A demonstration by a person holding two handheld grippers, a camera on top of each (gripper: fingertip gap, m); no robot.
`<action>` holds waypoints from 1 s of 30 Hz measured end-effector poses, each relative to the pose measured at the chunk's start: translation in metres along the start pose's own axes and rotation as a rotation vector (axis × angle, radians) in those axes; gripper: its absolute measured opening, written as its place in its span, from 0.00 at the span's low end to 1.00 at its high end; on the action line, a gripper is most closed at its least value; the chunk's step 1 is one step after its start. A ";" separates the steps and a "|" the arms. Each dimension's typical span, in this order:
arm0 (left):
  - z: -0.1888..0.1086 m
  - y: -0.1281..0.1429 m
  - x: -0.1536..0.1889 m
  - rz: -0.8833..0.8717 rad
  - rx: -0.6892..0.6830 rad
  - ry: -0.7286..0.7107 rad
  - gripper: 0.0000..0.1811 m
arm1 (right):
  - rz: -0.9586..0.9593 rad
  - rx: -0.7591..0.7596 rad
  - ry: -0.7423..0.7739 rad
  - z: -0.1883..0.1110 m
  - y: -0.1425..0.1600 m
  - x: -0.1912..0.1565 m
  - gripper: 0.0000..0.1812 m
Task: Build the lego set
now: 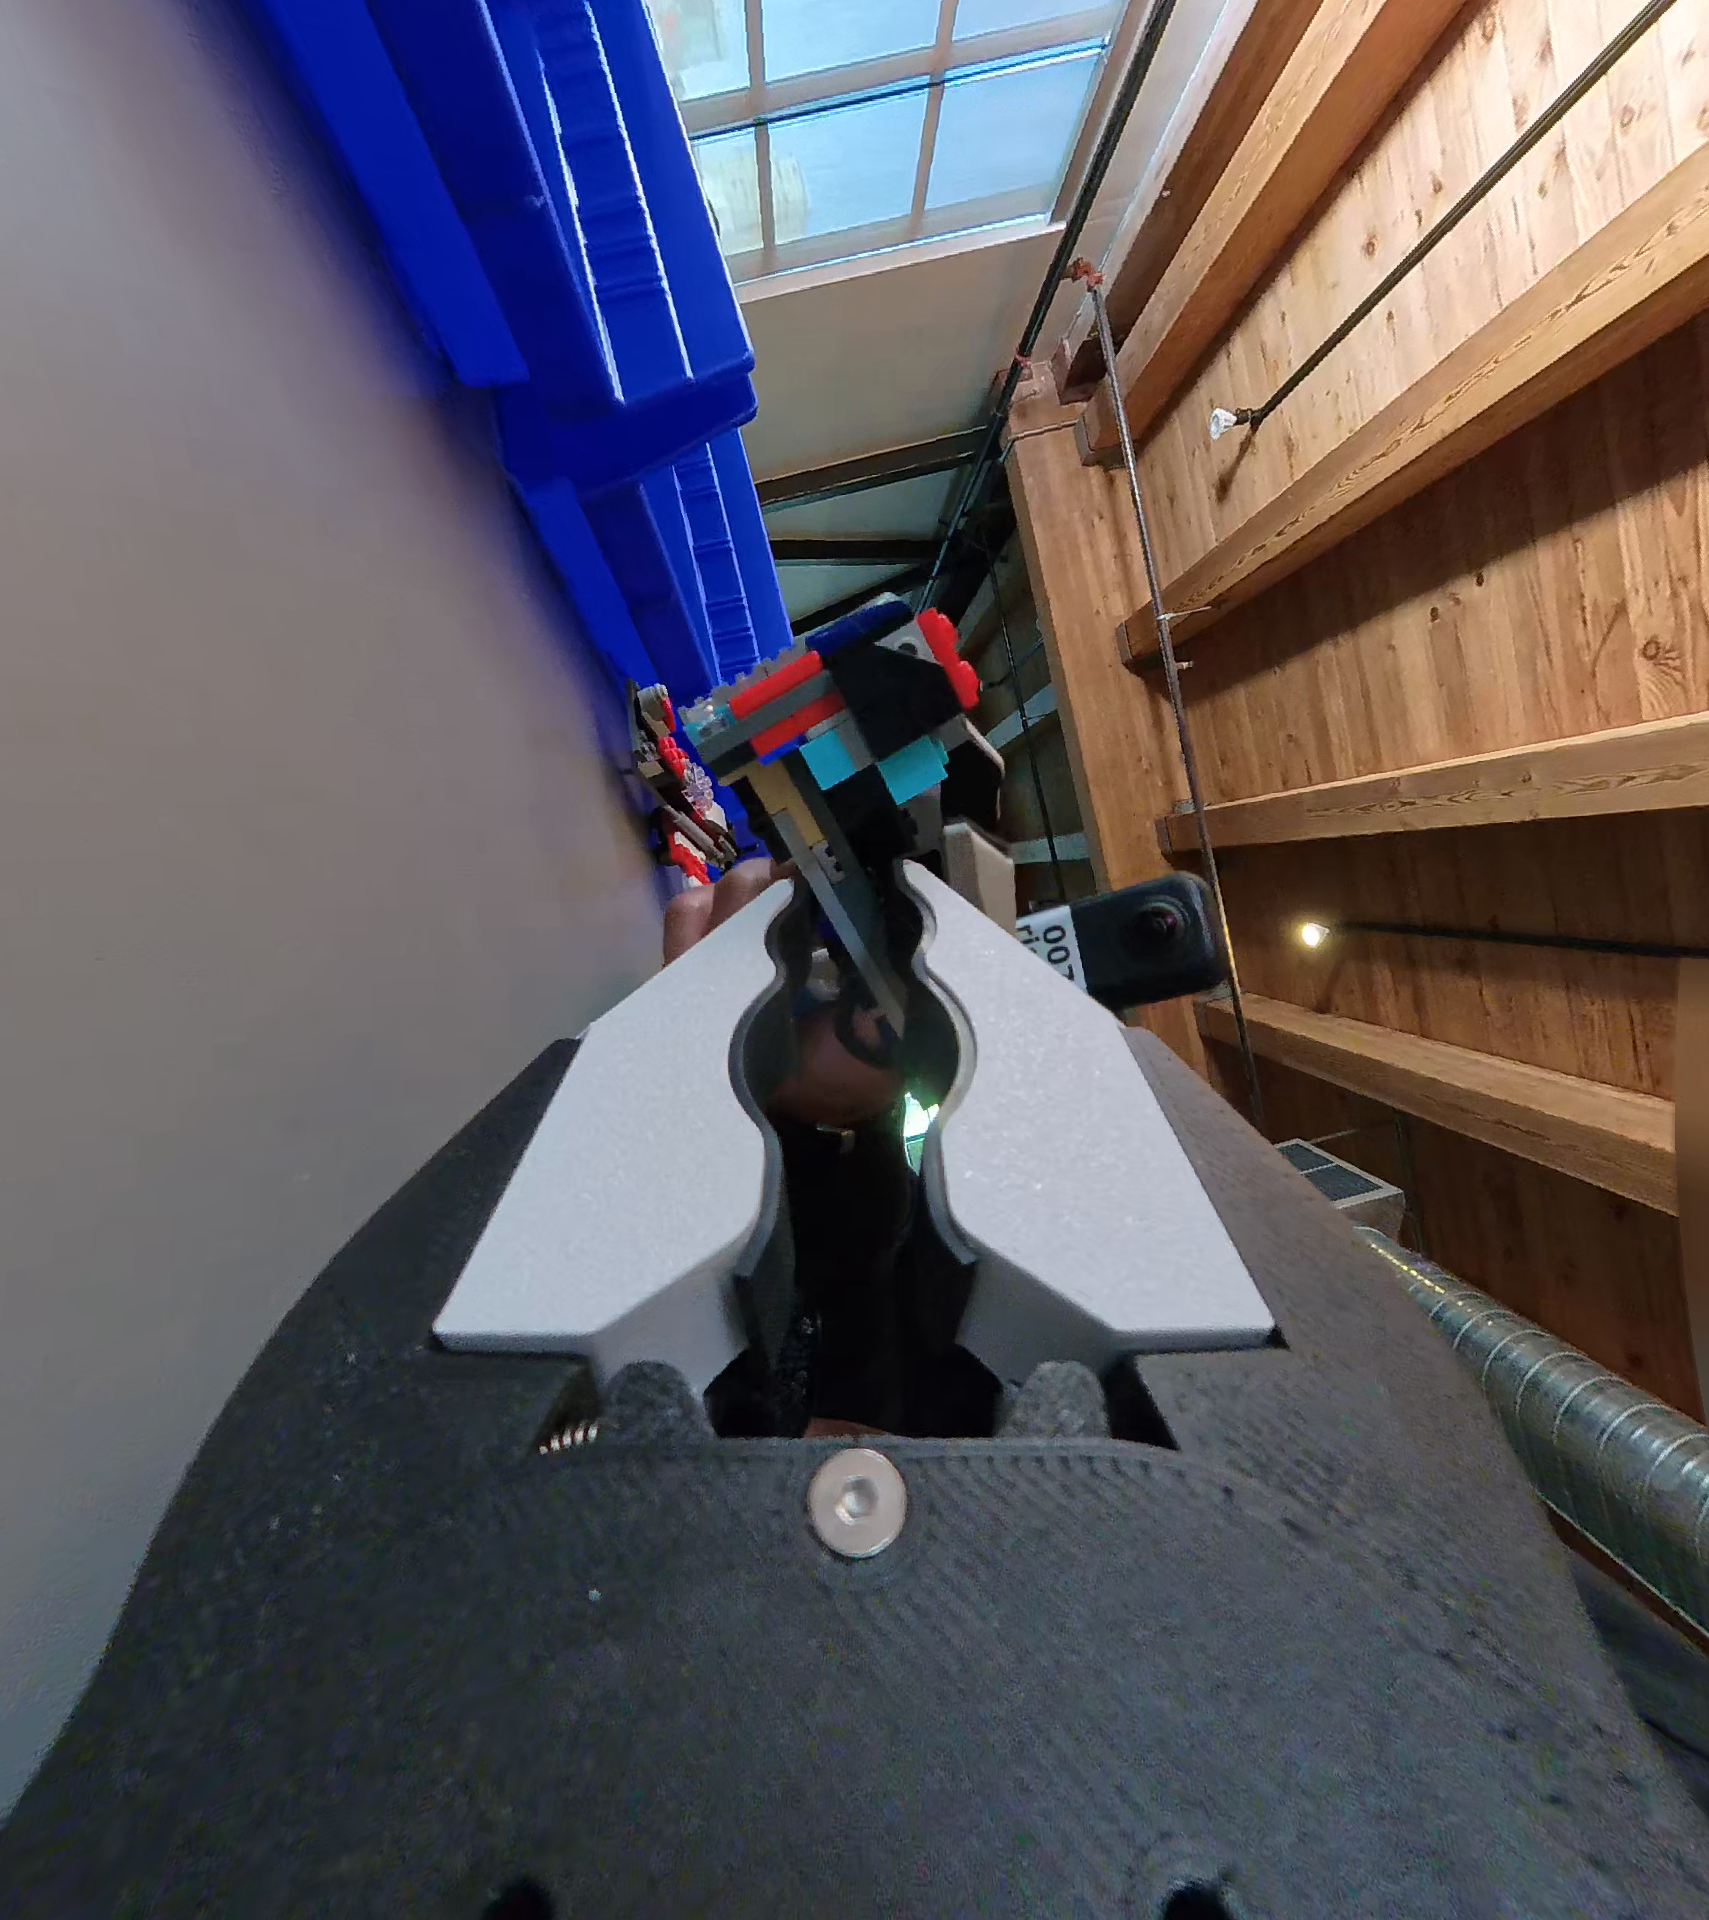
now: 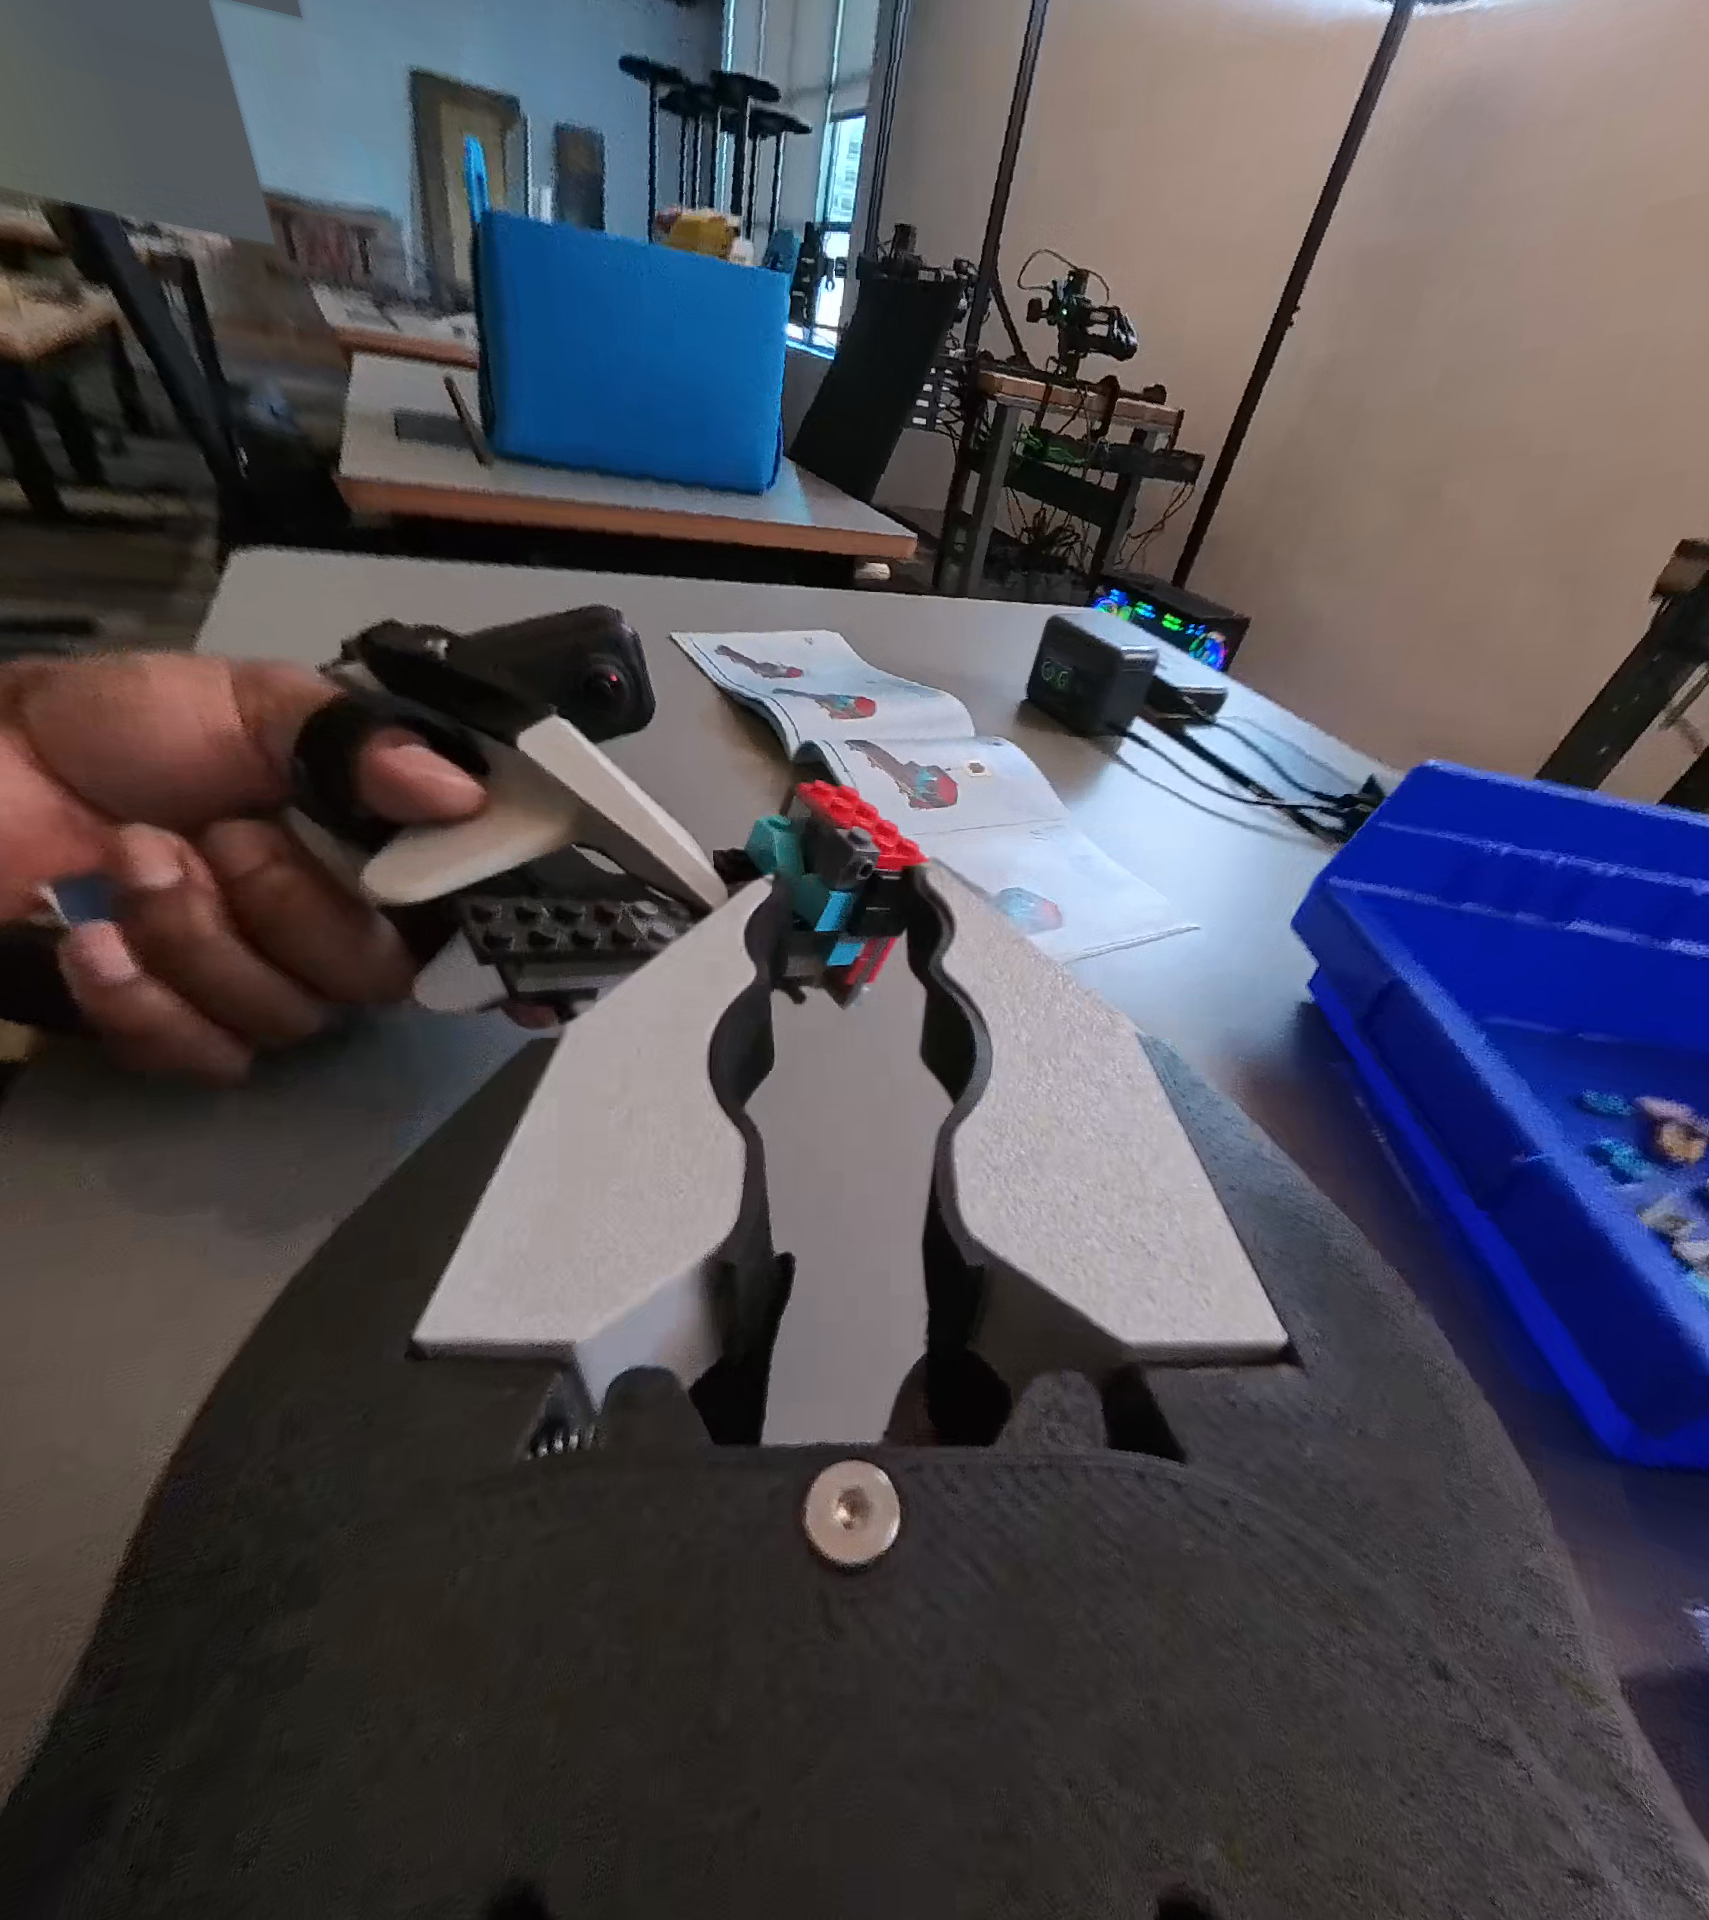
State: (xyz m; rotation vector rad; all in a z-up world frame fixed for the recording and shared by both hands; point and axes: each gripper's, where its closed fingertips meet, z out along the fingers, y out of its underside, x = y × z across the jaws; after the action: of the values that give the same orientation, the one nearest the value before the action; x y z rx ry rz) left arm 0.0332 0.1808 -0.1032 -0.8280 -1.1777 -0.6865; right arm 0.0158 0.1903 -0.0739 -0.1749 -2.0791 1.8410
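Grippers met end-on: left gripper point(image 1: 850, 883) clamped the grey plate point(image 1: 845, 914) (long axis along its fingers), right gripper point(image 2: 834, 894) pinched the red-and-teal brick model point(image 2: 834, 873).

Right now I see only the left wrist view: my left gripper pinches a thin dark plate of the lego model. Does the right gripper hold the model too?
Observer: Yes. The right gripper has one finger on each side of the red and teal end of the lego model and appears shut on it.
Operator: Where is the instruction booklet?
Observer: The booklet lies open on the table, just beyond the model.
Operator: And the spare pieces?
Observer: Loose pieces lie inside the blue bin, to the right of the right gripper.
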 end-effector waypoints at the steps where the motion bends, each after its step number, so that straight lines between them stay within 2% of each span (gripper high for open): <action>1: 0.000 0.000 -0.001 -0.001 -0.001 -0.005 0.07 | -0.049 -0.005 0.009 0.000 0.001 0.000 0.14; 11: 0.002 0.003 -0.001 -0.003 -0.011 -0.018 0.07 | -0.582 -0.054 0.097 0.000 0.013 -0.002 0.26; 19: 0.002 0.007 -0.003 -0.009 -0.016 -0.026 0.07 | -0.743 -0.079 0.149 0.003 0.022 -0.002 0.30; 30: 0.002 0.012 0.002 -0.029 -0.022 -0.014 0.07 | -0.910 -0.070 0.224 0.004 0.017 -0.006 0.35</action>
State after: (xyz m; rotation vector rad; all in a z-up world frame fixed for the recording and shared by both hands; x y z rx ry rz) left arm 0.0424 0.1885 -0.1036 -0.8369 -1.1983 -0.7194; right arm 0.0177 0.1870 -0.0915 0.4571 -1.6414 1.1280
